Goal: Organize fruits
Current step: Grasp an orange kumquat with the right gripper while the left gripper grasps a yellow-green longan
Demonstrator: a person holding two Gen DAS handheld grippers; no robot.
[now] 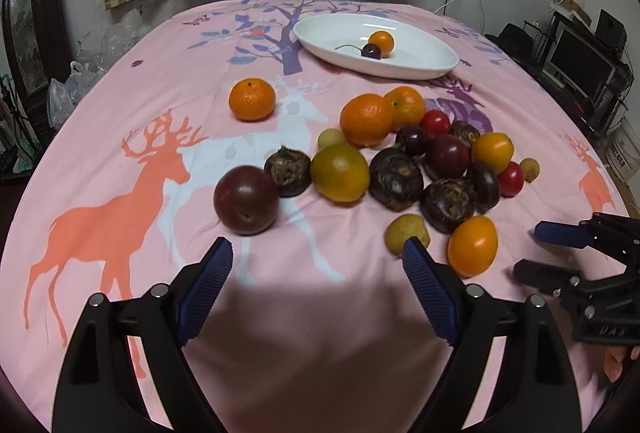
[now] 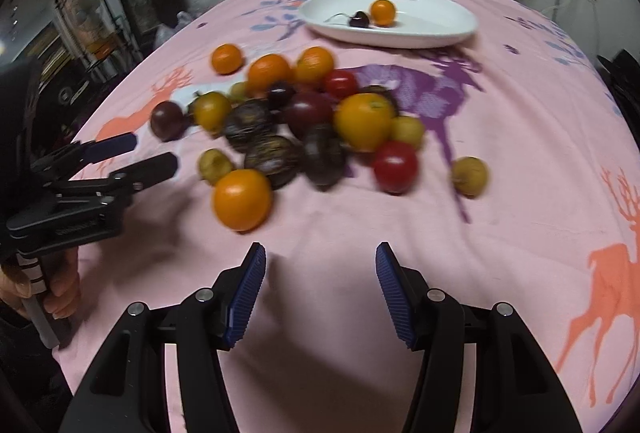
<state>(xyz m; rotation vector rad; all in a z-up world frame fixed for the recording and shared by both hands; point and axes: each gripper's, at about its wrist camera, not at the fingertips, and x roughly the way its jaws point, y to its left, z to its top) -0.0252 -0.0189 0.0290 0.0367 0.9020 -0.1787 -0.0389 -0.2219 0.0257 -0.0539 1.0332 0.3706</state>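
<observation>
Both grippers hovering low over the near edge of the worktop (image 1: 120,137), covered in a pink deer-print cloth (image 2: 540,137), pointing toward the fruit pile. Left gripper (image 1: 318,261) gaping wide, fingers (image 1: 208,285) holding nothing, lined up roughly between the dark plum (image 1: 246,199) and a small yellowish fruit (image 1: 406,231) just beyond its right tip. Right gripper (image 2: 320,269) also spread open and empty, sitting short of the pile, nearest an orange-yellow fruit (image 2: 242,199); right wrist view slightly motion-blurred. Likely staged side by side so each can take a fruit from its own side of the heap without crossing.

Loose fruit lying bunched mid-cloth: tangerines (image 1: 366,119), dark brown ridged bulbs that look like water chestnuts (image 1: 396,179), red tomatoes (image 1: 435,123), yellow-green fruit (image 1: 340,172). One tangerine (image 1: 252,99) sitting apart to the left.

White oval dish (image 1: 432,63) waiting at the far side, well apart from the pile, probably the drop target. Holding only two items: a small orange fruit (image 1: 381,41) and a dark cherry (image 1: 371,51) with stem, touching or nearly so. Rest of dish bare. Sorting looking barely begun; most fruit not yet moved.
</observation>
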